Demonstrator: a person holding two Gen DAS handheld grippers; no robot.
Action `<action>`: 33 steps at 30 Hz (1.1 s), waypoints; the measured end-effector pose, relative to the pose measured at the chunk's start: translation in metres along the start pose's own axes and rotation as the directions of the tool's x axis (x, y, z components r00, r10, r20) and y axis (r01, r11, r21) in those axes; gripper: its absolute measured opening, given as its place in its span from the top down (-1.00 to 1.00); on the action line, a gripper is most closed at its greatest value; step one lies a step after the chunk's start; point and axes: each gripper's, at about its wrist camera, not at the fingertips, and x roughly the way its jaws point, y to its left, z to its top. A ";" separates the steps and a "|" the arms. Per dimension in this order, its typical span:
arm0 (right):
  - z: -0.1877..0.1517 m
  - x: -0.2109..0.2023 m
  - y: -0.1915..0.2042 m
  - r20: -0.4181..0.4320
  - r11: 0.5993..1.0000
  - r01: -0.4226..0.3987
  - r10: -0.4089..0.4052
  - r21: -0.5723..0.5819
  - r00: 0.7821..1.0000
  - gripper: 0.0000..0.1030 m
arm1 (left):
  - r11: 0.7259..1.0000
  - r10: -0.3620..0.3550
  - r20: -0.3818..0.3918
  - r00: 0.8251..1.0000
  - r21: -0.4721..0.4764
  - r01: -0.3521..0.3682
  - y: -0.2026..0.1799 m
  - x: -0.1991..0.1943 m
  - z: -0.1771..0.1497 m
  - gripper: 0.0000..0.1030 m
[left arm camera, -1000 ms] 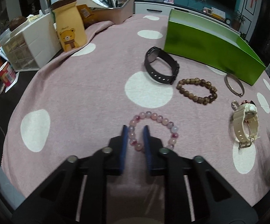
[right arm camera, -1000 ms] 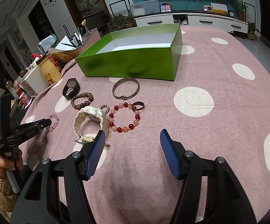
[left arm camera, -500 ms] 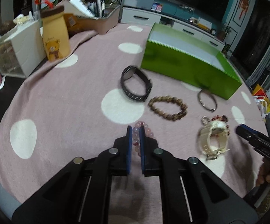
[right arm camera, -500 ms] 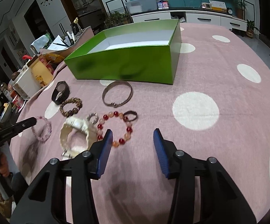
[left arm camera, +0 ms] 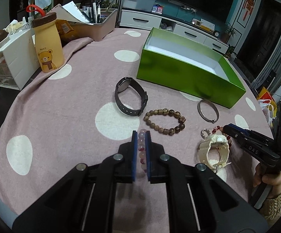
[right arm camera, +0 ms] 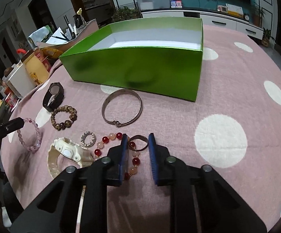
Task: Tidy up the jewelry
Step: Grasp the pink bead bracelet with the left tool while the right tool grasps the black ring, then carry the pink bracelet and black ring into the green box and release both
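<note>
The pink bead bracelet (left arm camera: 141,151) is clamped between the blue pads of the left tool (left arm camera: 141,136), most of its loop hanging free in front of the black watch (right arm camera: 53,96) as the right wrist view shows it. The rest of the jewelry lies on the pink dotted cloth of the surface (right arm camera: 237,89), all on the near side of the open green box (right arm camera: 140,66), which serves as the landmark. Just in front of the box's near wall lies the silver bangle (right arm camera: 122,108). To the left of the box's near corner stands the black watch, with the brown wooden bracelet (right arm camera: 63,117) just beside it. Farther from the box come the cream watch (right arm camera: 68,153), the small sparkly ring (right arm camera: 88,138), and the red and orange bead bracelet (right arm camera: 117,151). The right tool (right arm camera: 136,145) is closing, its pads on either side of a dark metal ring (right arm camera: 138,142) and part of the red bead bracelet; whether the pads press on them cannot be told. A hand (left arm camera: 268,180) in a knitted sleeve carries that right tool. Left of the box, at the surface's far edge, stand a yellow bear bottle (left arm camera: 47,46) and a white drawer unit (left arm camera: 8,62).
</note>
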 end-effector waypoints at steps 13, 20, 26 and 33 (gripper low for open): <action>0.013 -0.057 -0.008 0.132 0.997 -0.063 0.058 0.033 0.989 0.59 | 0.999 -0.042 0.052 0.998 0.023 0.041 -0.013 -0.023 0.017 0.86; 0.024 -0.080 -0.002 0.195 0.996 -0.091 0.089 0.001 0.977 0.59 | 0.998 -0.049 0.085 0.995 0.053 0.044 -0.027 -0.035 0.033 0.86; 0.032 -0.090 -0.001 0.224 0.995 -0.097 0.097 -0.013 0.970 0.59 | 0.996 -0.040 0.111 0.993 0.081 0.031 -0.042 -0.041 0.052 0.86; 0.043 -0.097 -0.006 0.252 0.996 -0.093 0.093 -0.011 0.963 0.59 | 0.993 -0.045 0.145 0.988 0.119 0.028 -0.063 -0.045 0.076 0.86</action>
